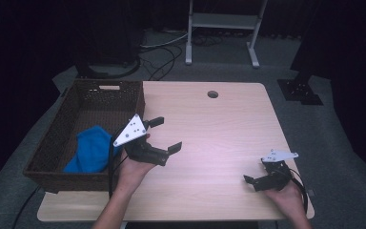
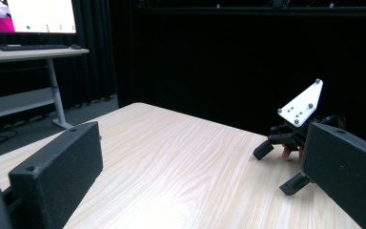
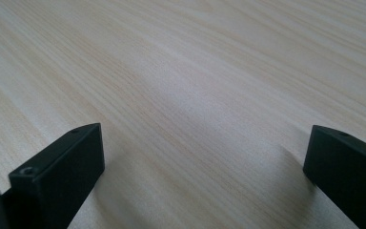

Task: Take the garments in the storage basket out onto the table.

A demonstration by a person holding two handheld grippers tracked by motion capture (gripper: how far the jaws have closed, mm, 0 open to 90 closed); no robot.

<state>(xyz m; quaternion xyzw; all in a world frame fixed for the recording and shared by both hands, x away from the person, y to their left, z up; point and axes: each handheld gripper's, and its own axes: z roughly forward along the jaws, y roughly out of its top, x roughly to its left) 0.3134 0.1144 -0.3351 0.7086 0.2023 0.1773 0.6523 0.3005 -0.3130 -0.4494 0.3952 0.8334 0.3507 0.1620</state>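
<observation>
1. Wooden table (image 1: 209, 124): wide bare stretch betw. the two grippers, no clutter mid-top; cable hole (image 1: 213, 94) near far edge.
2. Wicker basket (image 1: 57, 138) along table's left edge, blue cloth (image 1: 91, 149) lying inside at its near end.
3. Left gripper (image 1: 164, 135) just right of basket rim, raised above tabletop, jaws spread wide, nothing betw. them; pointing right across table twd. the other gripper.
4. Left hand (image 1: 134, 171) under gripper body, forearm in from bottom edge.
5. Right gripper (image 1: 251, 181) low near table's front-right corner, close to right & near edges; jaws apart, empty, bare wood betw. them in right gripper view.
6. Right hand (image 1: 286, 193) behind it, near front edge.
7. Grippers well apart.
</observation>
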